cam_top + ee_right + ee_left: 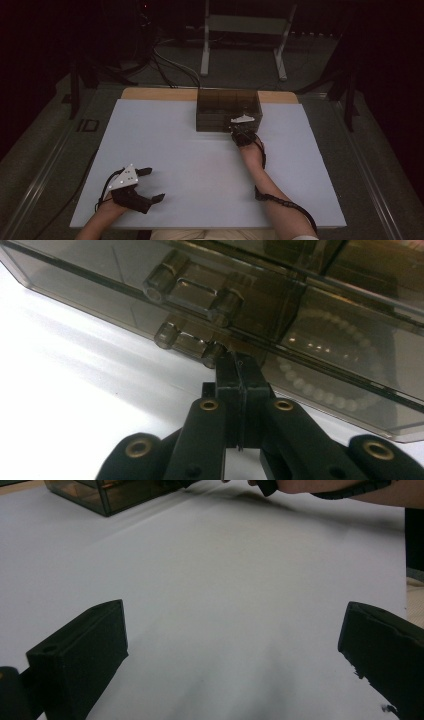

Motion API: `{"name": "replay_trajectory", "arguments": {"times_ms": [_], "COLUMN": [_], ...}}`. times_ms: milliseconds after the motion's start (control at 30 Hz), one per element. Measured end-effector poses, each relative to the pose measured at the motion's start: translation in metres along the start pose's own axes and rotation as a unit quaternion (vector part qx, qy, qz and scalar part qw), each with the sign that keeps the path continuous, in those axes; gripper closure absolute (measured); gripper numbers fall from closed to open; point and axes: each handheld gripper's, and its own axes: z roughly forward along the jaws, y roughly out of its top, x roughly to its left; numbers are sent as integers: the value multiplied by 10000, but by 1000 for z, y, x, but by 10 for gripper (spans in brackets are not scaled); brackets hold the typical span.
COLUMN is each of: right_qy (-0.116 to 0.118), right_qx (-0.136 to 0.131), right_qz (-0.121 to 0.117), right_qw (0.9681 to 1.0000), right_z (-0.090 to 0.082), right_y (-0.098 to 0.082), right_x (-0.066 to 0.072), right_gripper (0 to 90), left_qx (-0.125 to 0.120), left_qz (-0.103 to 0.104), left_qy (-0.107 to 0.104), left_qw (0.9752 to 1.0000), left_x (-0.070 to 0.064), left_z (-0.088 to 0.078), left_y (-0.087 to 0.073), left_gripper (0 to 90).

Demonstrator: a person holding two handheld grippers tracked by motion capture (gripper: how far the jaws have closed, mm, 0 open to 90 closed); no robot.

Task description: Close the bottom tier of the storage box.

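A smoky see-through box [228,107] with compartments stands at the far middle of the white table [200,165]. My right gripper [243,129] is at the box's front wall, its jaws shut together. In the right gripper view its tips [239,367] touch the box [280,305] just beside the lower of two clear clasps [187,342]; nothing shows between the jaws. A string of pale beads [320,385] lies inside behind the wall. My left gripper [152,185] rests near the front left of the table, jaws wide open over bare surface [232,612].
The box corner [100,495] and the person's right forearm [350,487] lie far off in the left gripper view. Beyond the table's far edge stand a grey metal frame [205,50] and cables [170,65] on the floor. Dark posts flank the table.
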Motion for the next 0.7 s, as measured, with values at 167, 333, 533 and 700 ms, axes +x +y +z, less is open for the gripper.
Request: {"name": "replay_trajectory", "arguments": {"times_ms": [167,333,533,700], "right_qy": [-1,-15,71,110], "right_qx": [1,-45,-58,-125], "right_qz": [15,30,2,86], "right_qw": [10000,10000,10000,9998], "right_z": [-1,-6,-12,-14], "right_y": [-4,-6,-7,-9], "right_x": [-1,-3,1,4], "right_gripper": [900,900,874,729], "left_qx": [2,1,5,4], "left_qz": [1,1,15,13], "left_qy": [2,4,5,6], "left_qw": [10000,10000,10000,10000], "left_x": [0,0,0,0], "left_z": [0,0,0,0], "left_y": [0,0,0,0], "left_gripper": [9,9,9,9]}}
